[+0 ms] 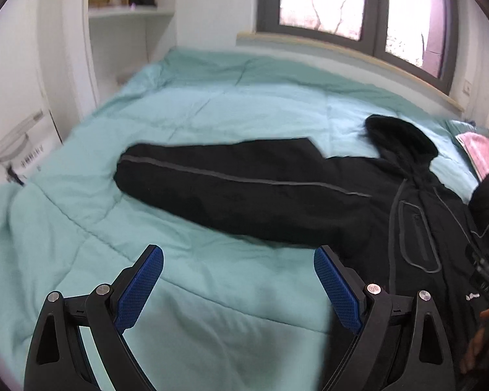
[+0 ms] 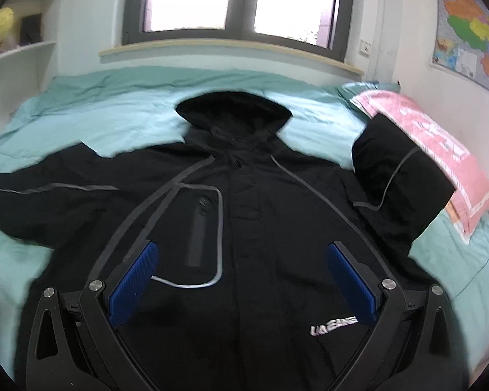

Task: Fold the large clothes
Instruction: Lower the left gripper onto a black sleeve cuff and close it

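The jacket's (image 2: pixel 244 215) hem is cut off below; its right sleeve end (image 2: pixel 404 176) is partly hidden over the pillow (image 2: pixel 440 143).

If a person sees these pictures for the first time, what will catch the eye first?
First comes the large black hooded jacket with grey piping, spread front-up on the pale teal quilted bedcover, hood toward the window. One sleeve stretches out flat to the left; the other lies over a pink patterned pillow on the right. In front, both the left gripper and the right gripper are open, holding nothing.
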